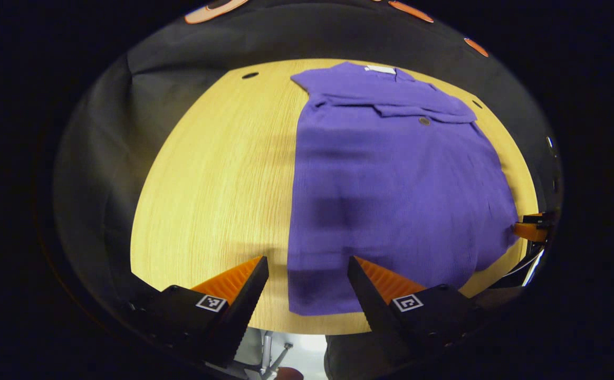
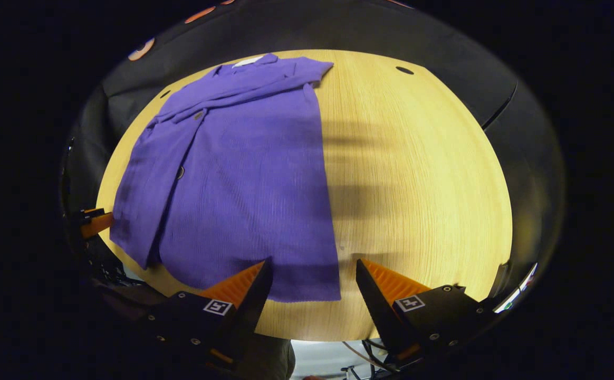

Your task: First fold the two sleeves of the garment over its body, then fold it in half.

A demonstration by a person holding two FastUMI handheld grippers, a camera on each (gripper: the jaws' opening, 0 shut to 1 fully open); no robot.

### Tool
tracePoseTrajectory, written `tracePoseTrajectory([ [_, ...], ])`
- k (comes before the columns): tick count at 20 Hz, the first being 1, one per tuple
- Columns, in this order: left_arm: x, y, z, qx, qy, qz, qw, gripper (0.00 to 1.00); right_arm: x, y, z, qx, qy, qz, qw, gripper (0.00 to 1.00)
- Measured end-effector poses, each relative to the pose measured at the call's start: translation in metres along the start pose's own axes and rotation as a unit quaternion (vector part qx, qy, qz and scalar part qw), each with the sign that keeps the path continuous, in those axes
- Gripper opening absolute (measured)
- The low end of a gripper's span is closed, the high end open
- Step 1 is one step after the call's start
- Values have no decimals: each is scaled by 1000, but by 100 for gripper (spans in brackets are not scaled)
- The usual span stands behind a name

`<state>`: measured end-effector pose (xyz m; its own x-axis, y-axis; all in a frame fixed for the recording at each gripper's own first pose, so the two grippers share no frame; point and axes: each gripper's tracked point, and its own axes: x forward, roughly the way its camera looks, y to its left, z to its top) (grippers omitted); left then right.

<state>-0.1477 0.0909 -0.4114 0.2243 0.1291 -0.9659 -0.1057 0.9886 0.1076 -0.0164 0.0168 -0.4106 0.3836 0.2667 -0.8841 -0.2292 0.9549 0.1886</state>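
Observation:
A purple button-up garment point(image 1: 391, 179) lies flat on the round wooden table point(image 1: 217, 174), collar at the far edge, with both sleeves folded across its upper body. My left gripper point(image 1: 307, 264) hovers open over the hem's left corner, nothing between its fingers. The right gripper's fingertip point(image 1: 529, 230) peeks in at the far right by the hem's other corner. In the right gripper view the same garment point(image 2: 243, 184) spreads across the table's left half. My right gripper point(image 2: 312, 266) hangs open above the hem's right corner. The left gripper's fingertip point(image 2: 96, 221) shows at the far left.
The bare wooden table point(image 2: 418, 174) stretches to the right of the garment in the right gripper view. Small dark holes point(image 1: 250, 75) mark the tabletop near its far rim. Beyond the near table edge the floor and chair legs point(image 1: 270, 353) show below.

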Motion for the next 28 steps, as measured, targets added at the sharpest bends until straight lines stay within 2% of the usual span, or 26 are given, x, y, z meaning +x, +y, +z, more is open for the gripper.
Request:
tracePoseTrajectory([
  [3, 14, 0, -21, -1, 54, -3, 999, 98, 6, 3, -13, 2, 25, 0, 1000, 95],
  [4, 16, 2, -26, -1, 58, 5, 998, 99, 3, 2, -13, -2, 24, -4, 1000, 95],
  [9, 17, -7, -25, -32, 90, -24, 995, 96, 5, 11, -18, -21, 44, -4, 999, 92],
  [11, 21, -12, -21, -31, 112, -27, 993, 95, 5, 15, -18, -26, 49, -1, 998, 81],
  [12, 23, -16, -19, -24, 122, -31, 992, 94, 6, 16, -18, -26, 52, 0, 998, 72],
  [13, 25, -22, -16, -21, 130, -36, 991, 93, 5, 18, -16, -19, 54, 2, 998, 57],
  [15, 28, -38, -9, -17, 145, -52, 988, 47, 7, 22, -12, 10, 52, 7, 999, 34],
  [16, 31, -44, -5, -6, 148, -59, 987, 25, 8, 24, -11, 18, 51, 12, 998, 26],
  [17, 34, -48, -1, 5, 143, -65, 988, 18, 7, 27, -10, 23, 50, 13, 998, 19],
  [18, 33, -58, 2, 14, 141, -73, 987, 14, 5, 29, -10, 28, 50, 16, 998, 12],
  [19, 29, -51, 2, 14, 139, -74, 987, 14, 6, 30, -11, 33, 50, 16, 998, 10],
  [20, 25, -48, -9, 13, 139, -82, 987, 7, 5, 34, -8, 43, 49, 21, 998, 6],
  [24, 14, -50, 12, 8, 126, -101, 987, 7, -10, 45, 7, 90, 31, 41, 995, 4],
  [28, -10, -61, 59, 12, 78, -143, 987, 7, -34, 56, 42, 136, -5, 64, 989, 4],
])
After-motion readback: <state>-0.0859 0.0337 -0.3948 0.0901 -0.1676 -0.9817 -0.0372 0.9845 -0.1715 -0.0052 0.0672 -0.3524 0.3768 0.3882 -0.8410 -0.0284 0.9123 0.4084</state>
